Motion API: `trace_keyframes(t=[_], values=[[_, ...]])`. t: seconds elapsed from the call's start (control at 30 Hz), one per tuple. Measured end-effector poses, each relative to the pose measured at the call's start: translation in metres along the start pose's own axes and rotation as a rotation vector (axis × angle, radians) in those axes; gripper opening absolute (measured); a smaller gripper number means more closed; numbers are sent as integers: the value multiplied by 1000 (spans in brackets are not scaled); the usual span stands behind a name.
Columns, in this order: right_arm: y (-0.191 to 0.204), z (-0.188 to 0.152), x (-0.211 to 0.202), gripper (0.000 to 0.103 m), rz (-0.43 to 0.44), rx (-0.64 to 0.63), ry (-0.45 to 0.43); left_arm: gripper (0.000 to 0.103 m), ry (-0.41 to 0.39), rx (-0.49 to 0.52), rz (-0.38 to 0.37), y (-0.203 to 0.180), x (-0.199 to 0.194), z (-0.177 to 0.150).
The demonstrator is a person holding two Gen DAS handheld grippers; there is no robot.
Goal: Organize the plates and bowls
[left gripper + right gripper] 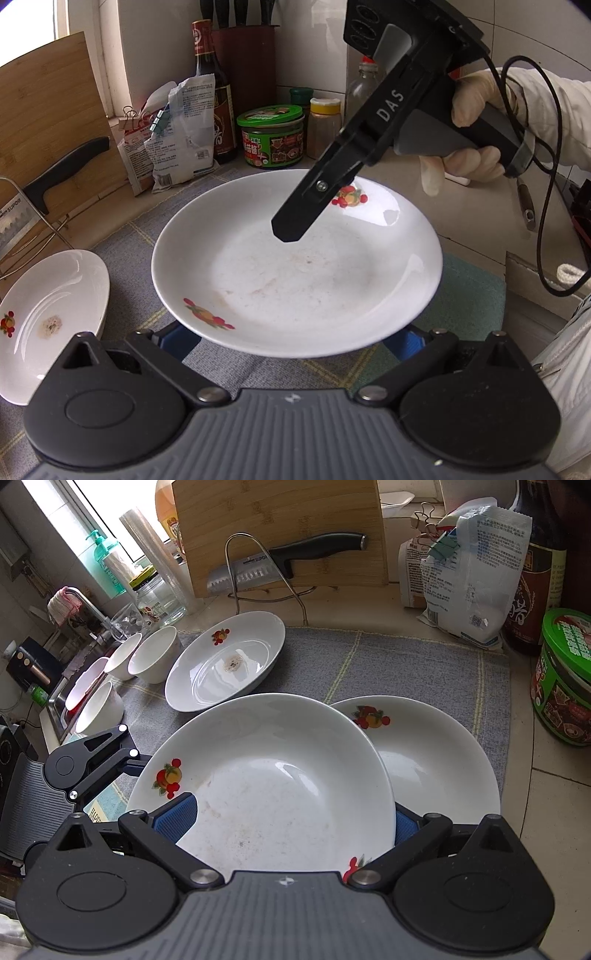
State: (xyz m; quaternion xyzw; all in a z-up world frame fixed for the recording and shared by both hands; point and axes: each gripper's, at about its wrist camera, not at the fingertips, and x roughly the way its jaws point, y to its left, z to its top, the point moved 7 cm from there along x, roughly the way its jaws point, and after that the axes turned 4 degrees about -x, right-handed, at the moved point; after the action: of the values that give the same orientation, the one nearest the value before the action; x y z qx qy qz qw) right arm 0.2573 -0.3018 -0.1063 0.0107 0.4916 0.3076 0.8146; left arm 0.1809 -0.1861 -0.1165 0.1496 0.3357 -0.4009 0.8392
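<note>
The letters "DAS" stand in white on the black arm of the right gripper [284, 230], seen from the left wrist view. The word "SUPOR" is printed on the blade of the knife [255, 575] that rests in a wire rack in front of the cutting board [280, 531]. The jar with green lid [272, 136], the bags and the dark bottle [214, 92] carry Chinese print, too small to read.

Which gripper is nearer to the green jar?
Right. The right gripper hangs over the plate's far side, close to the jar; the left gripper is at the plate's near side.
</note>
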Motion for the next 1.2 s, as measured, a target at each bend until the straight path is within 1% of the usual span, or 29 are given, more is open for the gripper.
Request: trace_keyframes(t=[0.53, 0.87, 1.2], values=[[-30, -2, 3, 103, -7, 41, -3, 102, 17, 3, -3, 2, 20, 12], [-36, -4, 8, 103, -17, 49, 4, 102, 23, -21, 17, 7, 23, 14], [-40, -8, 8, 103, -28, 54, 15, 102, 35, 11, 25, 4, 28, 15]])
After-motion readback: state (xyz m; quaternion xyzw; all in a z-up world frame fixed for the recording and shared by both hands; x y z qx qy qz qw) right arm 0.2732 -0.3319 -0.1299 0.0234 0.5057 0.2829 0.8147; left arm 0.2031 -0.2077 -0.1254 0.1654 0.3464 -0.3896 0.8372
